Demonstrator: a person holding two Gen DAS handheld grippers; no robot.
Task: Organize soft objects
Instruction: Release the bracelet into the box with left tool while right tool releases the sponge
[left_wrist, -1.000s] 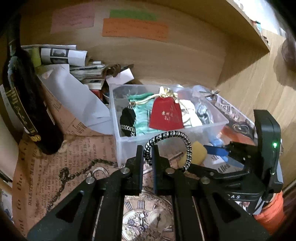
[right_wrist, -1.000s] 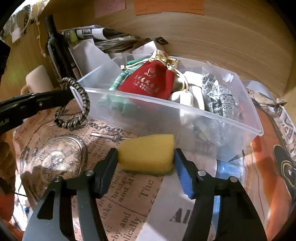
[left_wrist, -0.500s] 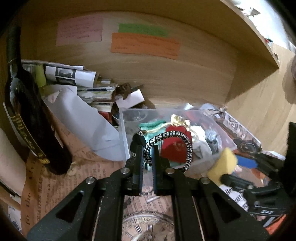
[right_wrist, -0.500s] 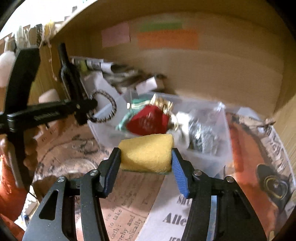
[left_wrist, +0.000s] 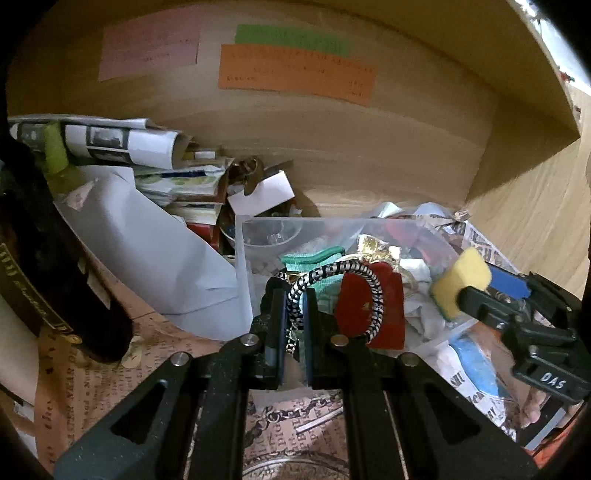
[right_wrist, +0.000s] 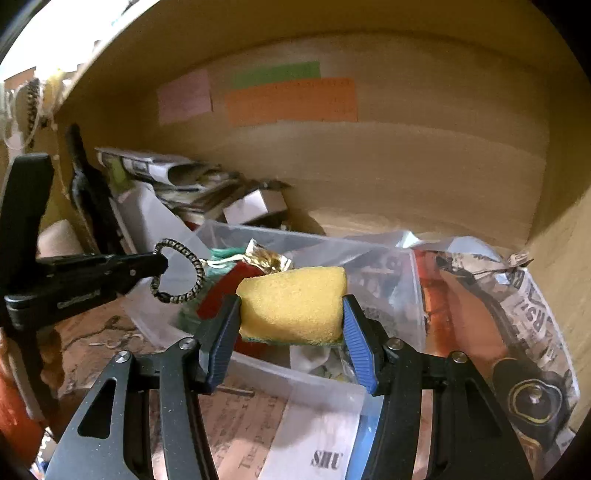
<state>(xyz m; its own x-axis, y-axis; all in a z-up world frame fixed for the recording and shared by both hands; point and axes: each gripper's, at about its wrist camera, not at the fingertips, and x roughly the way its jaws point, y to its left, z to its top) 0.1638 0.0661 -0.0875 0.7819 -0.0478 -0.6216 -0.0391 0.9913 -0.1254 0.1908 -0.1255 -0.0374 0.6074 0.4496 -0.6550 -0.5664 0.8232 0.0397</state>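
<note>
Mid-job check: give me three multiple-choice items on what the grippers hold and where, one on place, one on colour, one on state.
1. The yellow sponge is:
A. over the clear bin
B. on the shelf top
C. beside the dark bottle

2. The pouch in the bin is:
A. blue
B. red
C. white

3. The left gripper is:
A. open, holding nothing
B. shut on the braided loop
C. shut on the sponge

Answers: 1 A, the right gripper holds it above the bin's contents. 2 B, red cloth with a gold top. 3 B, the loop's strand is pinched between its fingers.
</note>
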